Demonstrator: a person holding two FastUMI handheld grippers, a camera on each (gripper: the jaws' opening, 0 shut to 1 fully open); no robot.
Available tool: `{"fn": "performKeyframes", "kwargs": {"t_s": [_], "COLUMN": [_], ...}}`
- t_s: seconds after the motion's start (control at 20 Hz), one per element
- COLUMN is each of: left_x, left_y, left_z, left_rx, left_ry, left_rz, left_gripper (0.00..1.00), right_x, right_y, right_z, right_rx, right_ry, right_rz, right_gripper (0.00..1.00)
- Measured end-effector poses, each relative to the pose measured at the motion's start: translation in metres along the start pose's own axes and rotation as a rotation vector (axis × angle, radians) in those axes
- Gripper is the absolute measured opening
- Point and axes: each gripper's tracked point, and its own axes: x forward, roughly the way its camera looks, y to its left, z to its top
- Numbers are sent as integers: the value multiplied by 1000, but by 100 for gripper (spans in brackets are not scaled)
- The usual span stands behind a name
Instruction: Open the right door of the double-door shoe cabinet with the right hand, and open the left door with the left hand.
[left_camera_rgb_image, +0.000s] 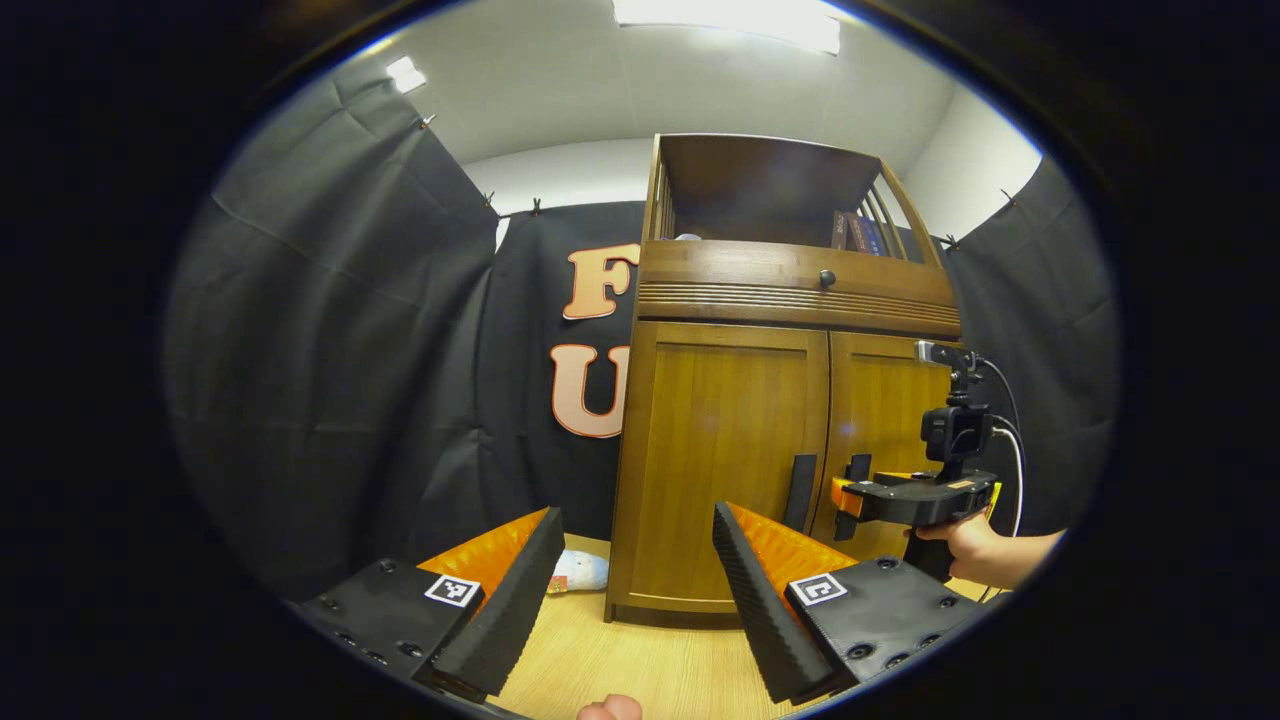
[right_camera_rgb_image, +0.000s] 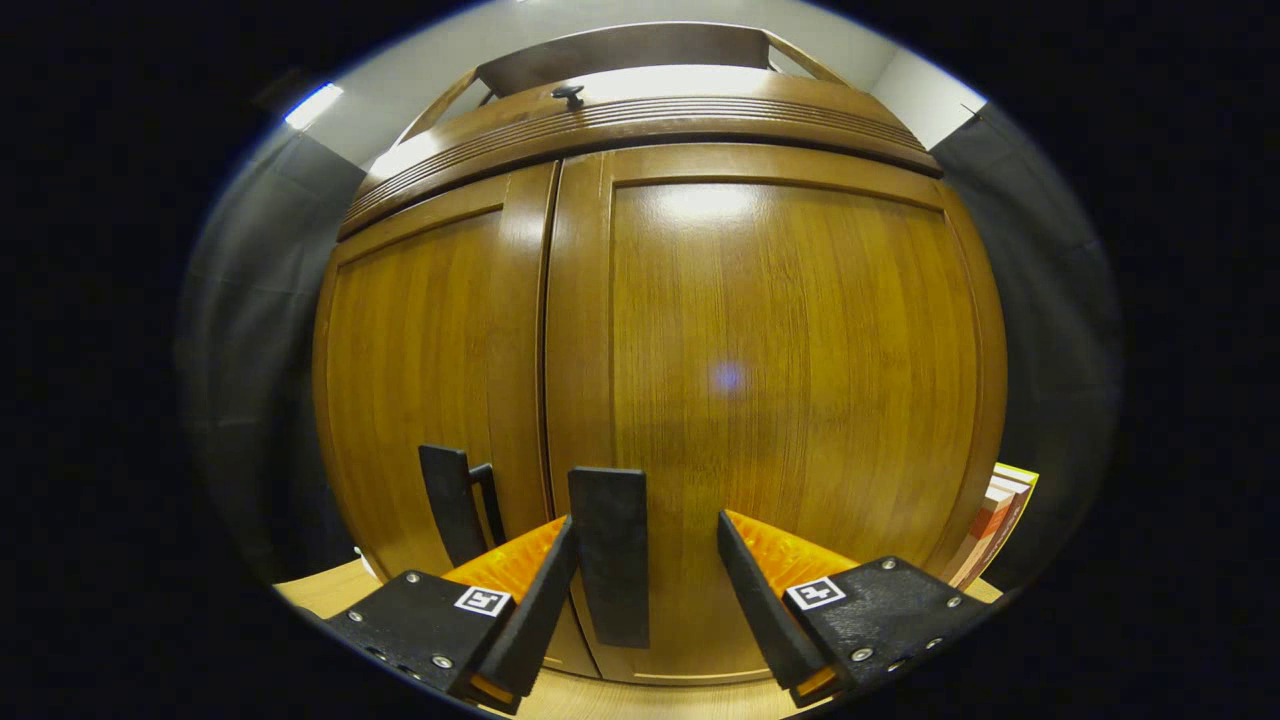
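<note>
1. Left gripper view: a wooden shoe cabinet (left_camera_rgb_image: 770, 440) on a light wooden floor (left_camera_rgb_image: 640, 660), both doors closed, black cloth walls (left_camera_rgb_image: 340, 380) around the booth, white ceiling with a bright lamp (left_camera_rgb_image: 730, 15) above.
2. On top of the doors, a drawer with a small dark knob (left_camera_rgb_image: 826, 278), and over it an open shelf with some books (left_camera_rgb_image: 858, 232) leaning at the right end.
3. Left tool (left_camera_rgb_image: 637, 560) spread wide, holding nothing, well apart from the left door (left_camera_rgb_image: 725, 450) and its dark vertical handle (left_camera_rgb_image: 798, 490).
4. Farther off, the right tool (left_camera_rgb_image: 850, 495) in a person's hand (left_camera_rgb_image: 965, 545), just at the right door (left_camera_rgb_image: 885, 430).
5. Small pale object (left_camera_rgb_image: 580, 572) on the floor just beside the cabinet's left corner; cannot tell what it is.
6. Right gripper view: right tool (right_camera_rgb_image: 645, 565) wide, its fingers on either side of the right door handle (right_camera_rgb_image: 610, 555), not pressing on it; left door handle (right_camera_rgb_image: 450, 505) just beside; more books (right_camera_rgb_image: 995, 520) at the cabinet's right side.
</note>
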Motion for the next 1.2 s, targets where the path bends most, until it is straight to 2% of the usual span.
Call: {"fn": "performKeyframes", "kwargs": {"t_s": [0.1,0.2,0.25,0.3,0.4,0.45,0.5,0.6,0.7,0.75,0.8,0.85,1.2], "left_x": [2,4,4,5,4,3,3,1,-3,-5,-7,-10,-26], "left_y": [2,0,1,0,-1,-1,-1,-1,-2,-2,-2,-3,-8], "left_z": [-3,-5,-6,-6,-7,-7,-6,-5,-7,-7,-5,-5,2], "left_rx": [-1,-5,-6,-8,-6,-4,-2,1,-2,-2,-3,-4,11], "left_ry": [6,15,19,20,21,19,15,14,20,21,21,19,13], "left_rz": [-1,-6,-8,-11,-14,-15,-14,-12,-13,-10,-9,-9,-5], "left_gripper": [96,96,96,93,92,92,92,93,93,97,92,92,96], "right_x": [0,2,2,2,5,5,2,2,3,2,1,-2,-52], "right_y": [1,4,7,17,19,17,18,19,19,19,19,19,15], "right_z": [-1,-3,-5,-7,-4,-6,-8,-10,-10,-9,-9,-10,-7], "right_rx": [-8,3,14,35,25,18,36,56,41,37,35,34,51], "right_ry": [-8,-3,1,11,-13,-16,-20,1,11,10,14,16,-10], "right_rz": [0,-2,3,39,18,14,17,20,25,28,30,33,89], "right_gripper": [78,78,70,58,34,36,29,23,22,22,22,22,22]}}
